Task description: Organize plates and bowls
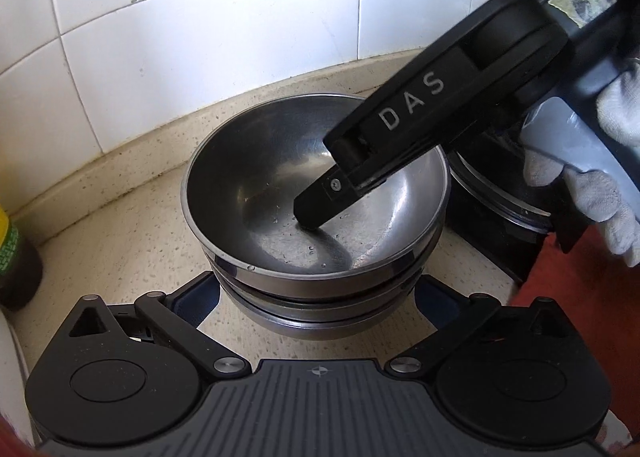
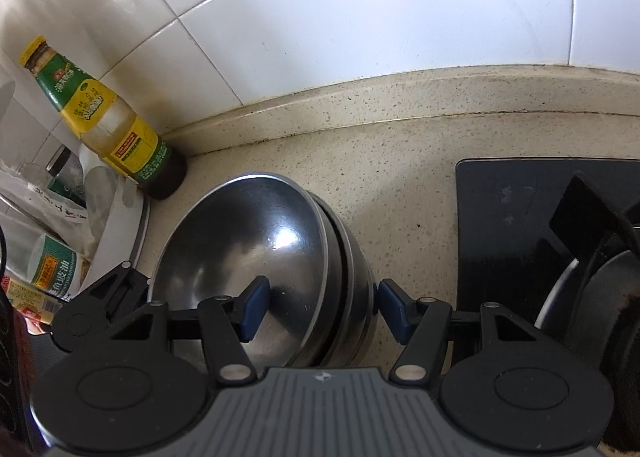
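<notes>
A stack of steel bowls (image 1: 280, 193) stands on the speckled counter by the tiled wall. My left gripper (image 1: 316, 297) is open, its fingers spread on either side of the stack's lower bowls. My right gripper (image 1: 316, 213) comes in from the upper right, one finger dipping inside the top bowl. In the right wrist view the right gripper (image 2: 320, 305) is open astride the right-hand wall of the stack (image 2: 256, 257): the left pad (image 2: 254, 307) is inside the top bowl, the right pad (image 2: 394, 311) is outside. I cannot tell whether the pads touch the steel.
A black gas hob (image 2: 520, 225) with a pan support lies right of the stack. A sauce bottle (image 2: 108, 117) stands in the corner at the left, with jars and packets (image 2: 48, 265) nearer. A white rim (image 2: 120, 217) sits beside the bowls. A gloved hand (image 1: 616, 193) holds the right gripper.
</notes>
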A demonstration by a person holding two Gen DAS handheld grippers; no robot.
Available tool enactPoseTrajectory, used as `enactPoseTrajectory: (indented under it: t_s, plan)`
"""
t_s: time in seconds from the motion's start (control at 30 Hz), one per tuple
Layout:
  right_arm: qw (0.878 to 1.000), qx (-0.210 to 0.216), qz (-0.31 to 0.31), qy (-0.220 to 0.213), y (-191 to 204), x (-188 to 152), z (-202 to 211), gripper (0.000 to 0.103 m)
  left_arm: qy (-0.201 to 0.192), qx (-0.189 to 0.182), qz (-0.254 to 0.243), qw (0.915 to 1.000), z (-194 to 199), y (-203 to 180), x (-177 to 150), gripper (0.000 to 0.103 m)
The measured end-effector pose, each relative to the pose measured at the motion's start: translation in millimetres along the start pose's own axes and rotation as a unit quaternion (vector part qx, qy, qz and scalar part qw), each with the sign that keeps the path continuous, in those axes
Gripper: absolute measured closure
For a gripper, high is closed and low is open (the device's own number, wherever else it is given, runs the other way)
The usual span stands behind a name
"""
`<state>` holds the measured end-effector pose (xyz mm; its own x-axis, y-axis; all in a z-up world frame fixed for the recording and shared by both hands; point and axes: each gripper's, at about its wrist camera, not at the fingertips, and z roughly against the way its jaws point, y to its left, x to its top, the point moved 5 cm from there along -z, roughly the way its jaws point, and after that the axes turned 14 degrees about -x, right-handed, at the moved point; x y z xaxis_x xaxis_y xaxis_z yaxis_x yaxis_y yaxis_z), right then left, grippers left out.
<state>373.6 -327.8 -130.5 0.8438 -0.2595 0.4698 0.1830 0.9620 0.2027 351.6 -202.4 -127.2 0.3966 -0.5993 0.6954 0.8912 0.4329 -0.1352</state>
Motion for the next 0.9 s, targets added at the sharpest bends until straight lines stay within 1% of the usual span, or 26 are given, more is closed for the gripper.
enactPoseTrajectory:
  t_s: [0.17,0.4,0.47,0.57,0.63,0.73,0.83,0.9]
  plan:
    - [1.000,0.010,-0.004,0.001,-2,5,-5,0.041,-0.004,-0.005,0.005,1.0000,-4,3,-1,0.000]
    - [1.000,0.023,-0.006,0.006,-6,7,-7,0.041,0.005,-0.012,0.001,0.9999,-12,12,2,0.000]
    - [1.000,0.027,0.007,0.010,-4,7,-9,0.037,0.008,-0.014,-0.004,0.9999,-19,20,4,0.000]
    - [0.999,0.015,0.034,0.007,4,8,-10,0.034,0.011,-0.010,-0.007,0.9999,-24,23,6,0.000]
    - [0.999,0.014,0.041,0.004,8,8,-11,0.033,0.011,-0.007,-0.007,0.9999,-26,25,6,0.000]
    - [0.998,0.005,0.063,-0.004,15,8,-10,0.033,0.006,-0.005,0.000,1.0000,-29,29,4,0.000]
    - [0.994,-0.030,0.105,-0.019,30,6,-5,0.033,0.006,0.006,0.001,1.0000,-30,29,4,0.000]
    - [0.990,-0.052,0.130,-0.035,40,4,-1,0.033,0.003,0.006,0.008,0.9999,-31,31,4,0.000]
